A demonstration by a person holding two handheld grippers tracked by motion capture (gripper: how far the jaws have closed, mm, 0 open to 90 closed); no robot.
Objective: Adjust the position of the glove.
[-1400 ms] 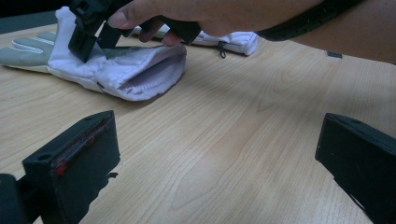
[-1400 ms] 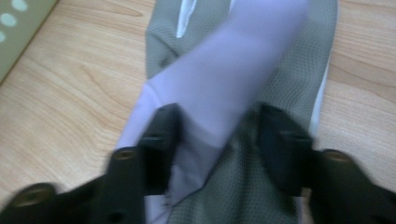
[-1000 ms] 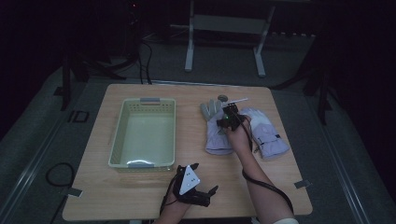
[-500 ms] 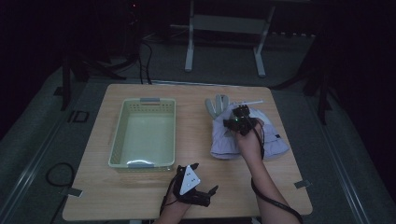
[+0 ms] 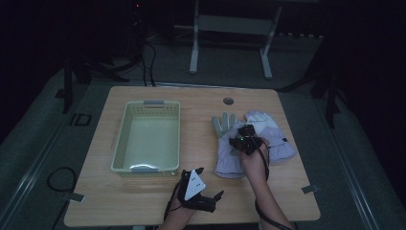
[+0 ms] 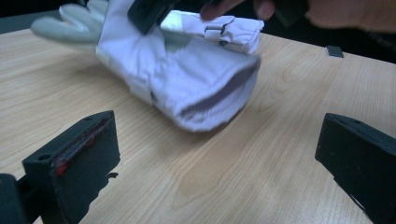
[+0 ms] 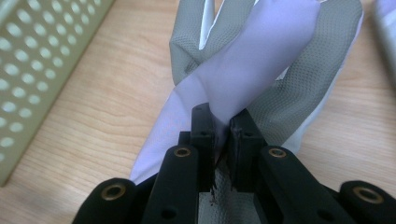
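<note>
We see the basket [image 5: 146, 136] sit empty at the worktop's [image 5: 143, 206] left half. At the near edge the left gripper [image 5: 203, 184] waits, jaws wide apart on nothing. Right of centre, the right gripper [image 7: 223, 135], clamped on the pale glove's [image 5: 230, 153] folded fabric, has drawn back toward the near edge (likely lifting it for the basket).

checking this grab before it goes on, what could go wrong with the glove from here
The right gripper pinches only a thin fold of the near glove, so the fabric could slip out when lifted. That glove lies against the second glove, which might get dragged along. The left gripper is open and holds nothing down, so the glove may slide on the table.
</note>
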